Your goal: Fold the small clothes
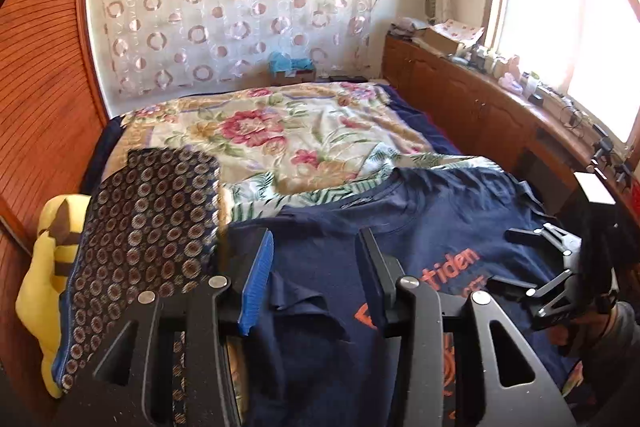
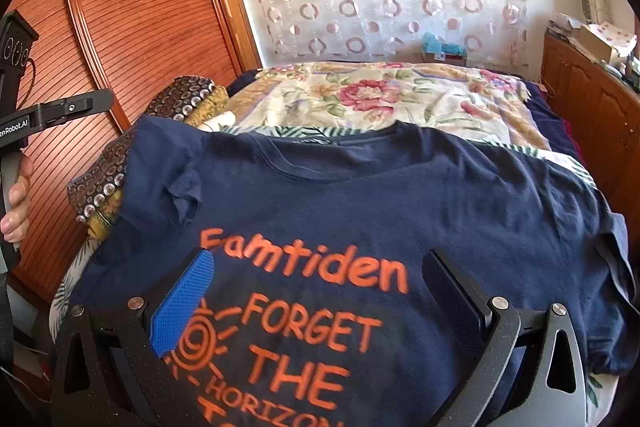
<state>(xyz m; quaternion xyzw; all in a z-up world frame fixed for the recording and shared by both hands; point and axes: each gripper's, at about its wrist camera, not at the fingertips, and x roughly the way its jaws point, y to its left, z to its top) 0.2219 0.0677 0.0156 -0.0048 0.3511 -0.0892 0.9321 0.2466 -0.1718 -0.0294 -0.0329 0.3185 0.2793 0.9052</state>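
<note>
I find the navy T-shirt (image 2: 360,195) spread flat, print up, across the frame's centre on the floral bedspread (image 2: 400,95). Left gripper (image 1: 316,267) and right gripper (image 2: 316,287) hover wide open, empty. Folding not begun; next I must pinch a sleeve edge.

The navy t-shirt (image 2: 360,195) has orange print across the chest: "Famtiden", then "FORGET THE HORIZON" below it next to a little sun doodle. In the left wrist view only "tiden" shows. The left tool (image 2: 60,113) has white lettering on its body, cut off, reading "enRobot.AI".
</note>
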